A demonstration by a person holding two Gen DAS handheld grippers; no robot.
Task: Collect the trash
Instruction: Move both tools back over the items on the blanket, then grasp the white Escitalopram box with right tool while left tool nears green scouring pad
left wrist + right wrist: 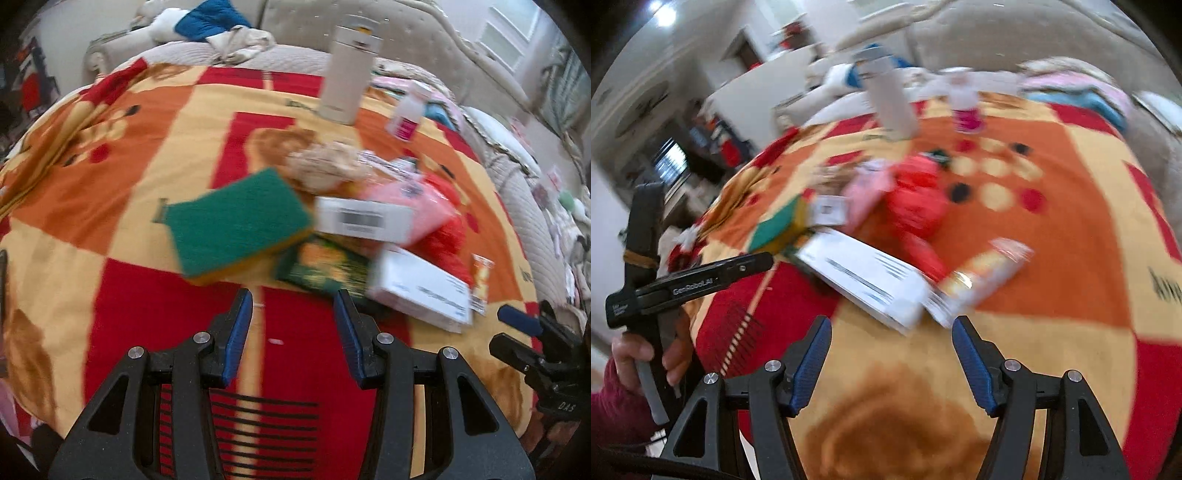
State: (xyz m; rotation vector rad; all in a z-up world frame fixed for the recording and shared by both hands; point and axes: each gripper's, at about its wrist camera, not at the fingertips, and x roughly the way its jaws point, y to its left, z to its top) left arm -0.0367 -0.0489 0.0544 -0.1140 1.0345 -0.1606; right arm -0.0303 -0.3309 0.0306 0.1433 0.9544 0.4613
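A pile of trash lies on a red, orange and yellow blanket (147, 302): a green sponge (236, 225), a barcoded white box (364, 219), a green packet (325, 271), a larger white box (421, 291), a pink packet (406, 199), a red bag (447, 229), crumpled paper (325, 162) and a snack wrapper (482, 280). My left gripper (293, 295) hovers open just short of the green packet, nothing between its pads. My right gripper (892, 321) is open and empty before the larger white box (871, 280) and the wrapper (990, 273).
A tall white bottle (349, 70) and a small pink-labelled bottle (406, 110) stand behind the pile. Bedding and a padded headboard (424, 44) lie beyond. A hand (628, 354) in a dark red sleeve holds the left tool at the right wrist view's left edge.
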